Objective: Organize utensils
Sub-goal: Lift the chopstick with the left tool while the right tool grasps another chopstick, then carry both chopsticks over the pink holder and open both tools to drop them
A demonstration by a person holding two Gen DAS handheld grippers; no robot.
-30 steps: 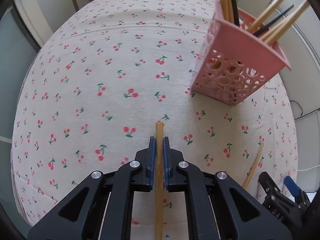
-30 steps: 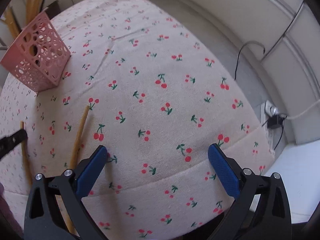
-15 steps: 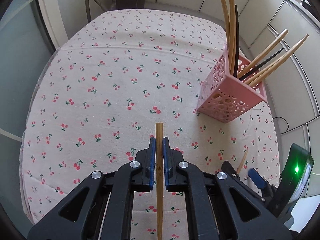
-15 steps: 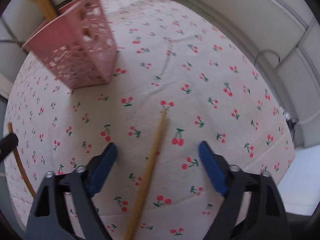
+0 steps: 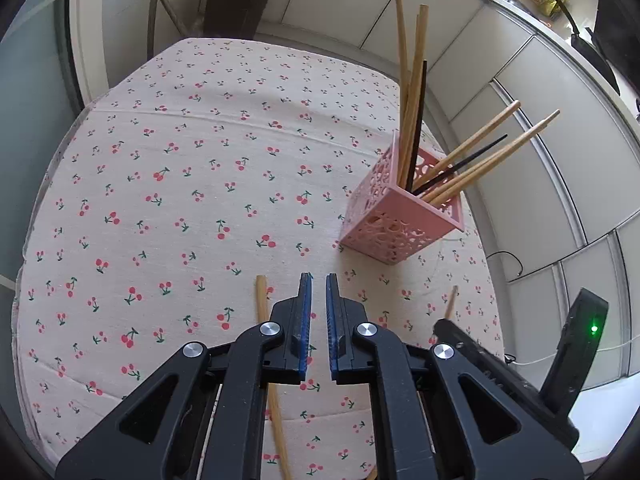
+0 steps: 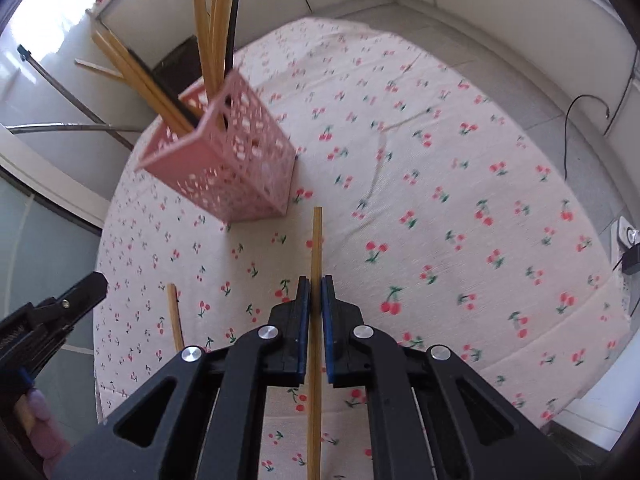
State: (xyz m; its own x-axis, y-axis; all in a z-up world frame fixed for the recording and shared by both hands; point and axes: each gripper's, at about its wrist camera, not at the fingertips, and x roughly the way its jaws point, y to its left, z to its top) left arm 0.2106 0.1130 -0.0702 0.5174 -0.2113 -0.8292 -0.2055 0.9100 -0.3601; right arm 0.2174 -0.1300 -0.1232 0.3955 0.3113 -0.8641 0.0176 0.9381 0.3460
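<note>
A pink perforated holder (image 5: 400, 224) stands on the cherry-print tablecloth (image 5: 180, 184) with several wooden and black chopsticks in it; it also shows in the right wrist view (image 6: 228, 164). My left gripper (image 5: 316, 284) is empty, jaws nearly together, above the cloth. A wooden chopstick (image 5: 264, 320) lies on the cloth just left of it and also shows in the right wrist view (image 6: 174, 316). My right gripper (image 6: 316, 284) is shut on a second wooden chopstick (image 6: 316, 248), whose tip points toward the holder's base. That chopstick's tip shows in the left wrist view (image 5: 451, 302).
A black bucket (image 5: 240, 8) stands on the floor beyond the table's far edge. White cabinets (image 5: 540, 140) run along the right. A cable and a wall socket (image 6: 628, 240) lie beyond the table's right edge. The left gripper shows in the right wrist view (image 6: 60, 304).
My left gripper let go of its chopstick, which now lies on the cloth, and rose. My right gripper closed on the other chopstick, having been open around it.
</note>
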